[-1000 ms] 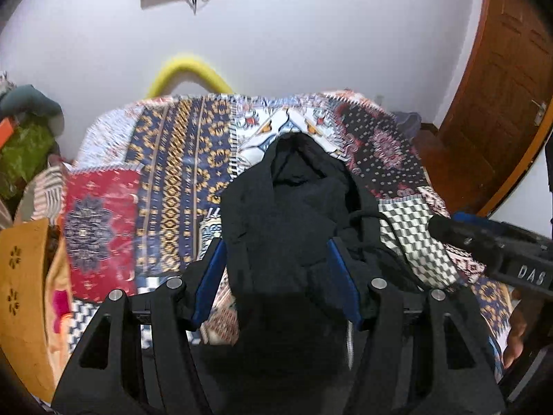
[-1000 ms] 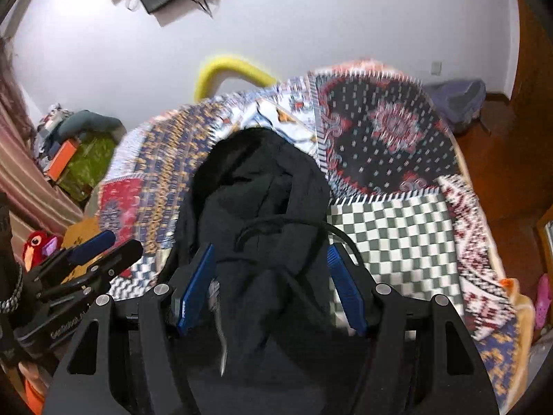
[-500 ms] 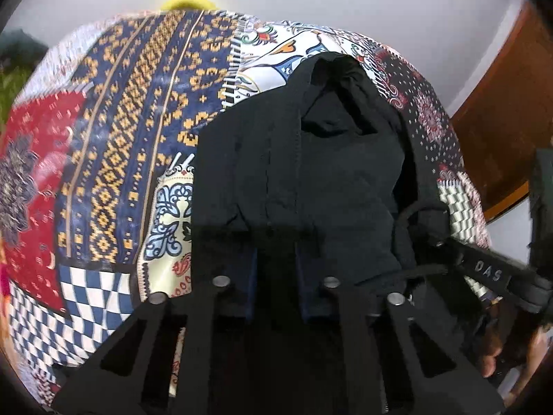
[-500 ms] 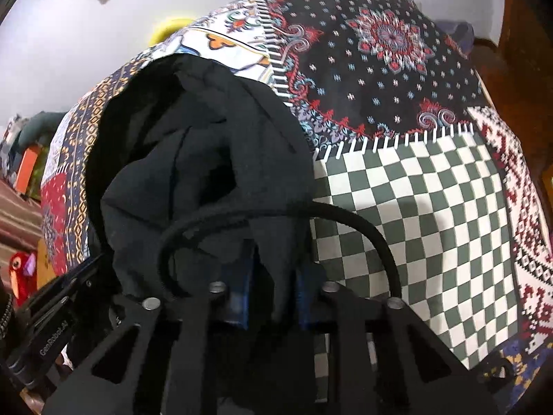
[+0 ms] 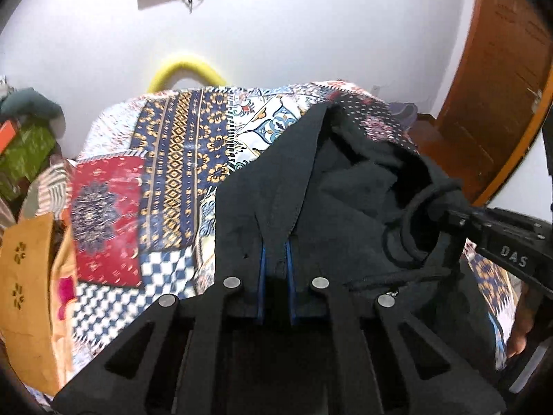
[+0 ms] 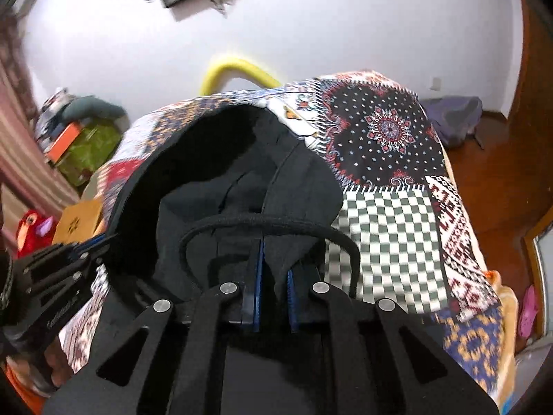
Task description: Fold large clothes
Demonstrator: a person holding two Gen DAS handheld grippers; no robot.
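Now black hoodie (image 5: pixel 276 186) bunched, hood agape; left gripper (image 5: pixel 275 263), right gripper (image 6: pixel 273 269) both clamping its fabric

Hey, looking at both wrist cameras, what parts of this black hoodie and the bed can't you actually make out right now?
- Black hoodie: its lower part, in both views, is hidden behind the gripper bodies.
- Left gripper fingertips: buried in fabric, left view.
- Right gripper fingertips: covered by cloth, right view.
- Patchwork bedspread: motion-blurred at the near edge.
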